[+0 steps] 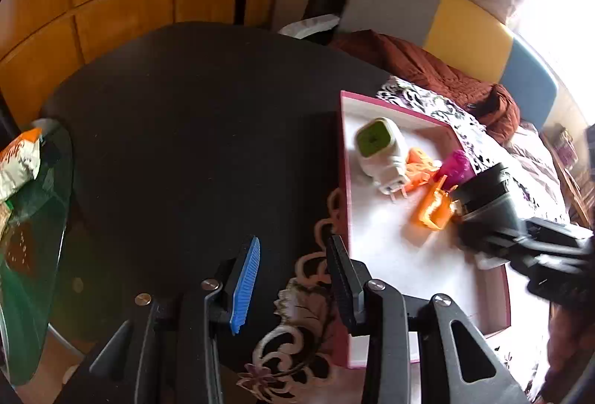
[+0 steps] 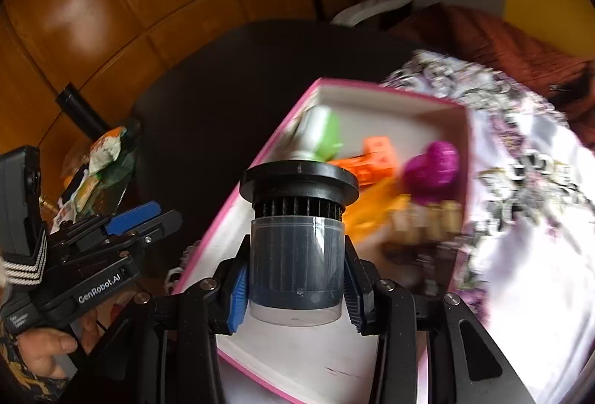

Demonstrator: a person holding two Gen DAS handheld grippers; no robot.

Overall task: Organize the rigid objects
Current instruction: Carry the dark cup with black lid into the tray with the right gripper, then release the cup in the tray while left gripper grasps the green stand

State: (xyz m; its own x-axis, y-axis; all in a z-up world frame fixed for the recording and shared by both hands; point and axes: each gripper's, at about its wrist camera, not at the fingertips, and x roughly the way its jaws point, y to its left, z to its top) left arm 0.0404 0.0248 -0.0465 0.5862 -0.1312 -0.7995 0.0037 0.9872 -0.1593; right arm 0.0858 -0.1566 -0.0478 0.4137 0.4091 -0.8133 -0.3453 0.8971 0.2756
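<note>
Dark round table beside a bed, wood-panelled wall behind; pink-rimmed box on the table's edge.

Right gripper: pads clamped on the clear lower body of a black filter canister, flange end pointing away, held over the near end of the box. Left gripper: jaws parted, nothing between them, over patterned cloth at the box's near-left corner. Inside the box, toward 12 o'clock from the canister: green-and-white plug adapter; at about 1 o'clock, orange plastic pieces and a magenta ribbed part. Brass-coloured items at 3 o'clock are too blurred to identify. At 9 o'clock in the left view, a snack bag lies on a glass surface.
</note>
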